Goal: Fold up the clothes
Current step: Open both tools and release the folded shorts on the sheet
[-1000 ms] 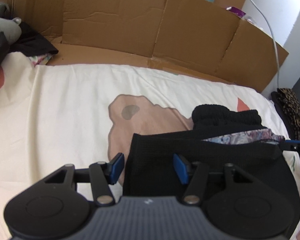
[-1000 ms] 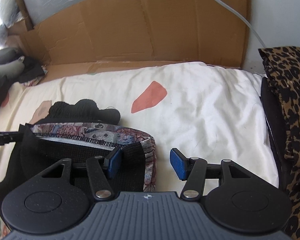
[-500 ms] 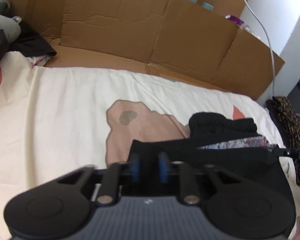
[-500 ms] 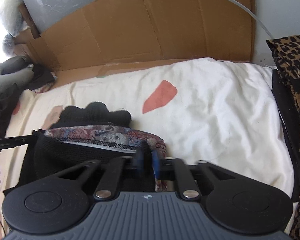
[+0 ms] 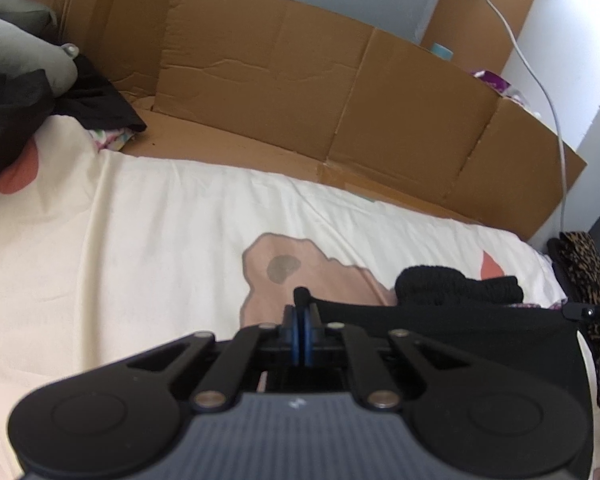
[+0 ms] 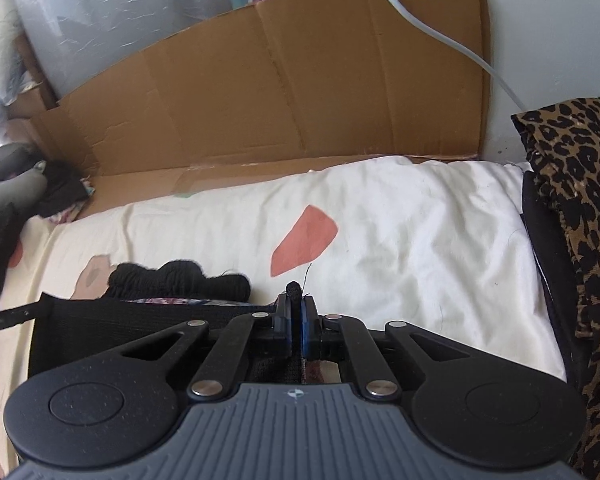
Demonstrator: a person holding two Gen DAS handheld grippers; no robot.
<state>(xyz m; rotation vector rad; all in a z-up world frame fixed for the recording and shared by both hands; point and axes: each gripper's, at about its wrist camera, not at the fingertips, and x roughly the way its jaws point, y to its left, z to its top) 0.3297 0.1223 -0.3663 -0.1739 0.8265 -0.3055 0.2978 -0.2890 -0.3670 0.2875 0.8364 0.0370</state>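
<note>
One second ago both tools stood wide open over the black garment; half a second ago their fingers were coming together, and now both are pressed closed on the cloth. The left tool (image 5: 303, 330) pinches the left corner of the black garment's (image 5: 440, 328) top edge, and a small nub of black fabric sticks up between its blue pads (image 5: 298, 336). The right tool (image 6: 296, 326) pinches the right corner of the same edge in the same way, with a loose thread standing above it. The edge between the two corners is now pulled more straight than before, and the patterned inner lining, which showed wide earlier, is only a thin strip in the right wrist view.

The long axis of the black garment runs left to right across the bed (image 5: 140, 240), between the two tools, near the front edge of the bed. Its bunched black part (image 6: 180, 280) lies on the sheet just behind the stretched edge, toward the cardboard wall (image 5: 300, 92) at the far edge. A leopard-print cloth (image 6: 580, 200) lies at the right edge of the bed, well apart from the garment.
</note>
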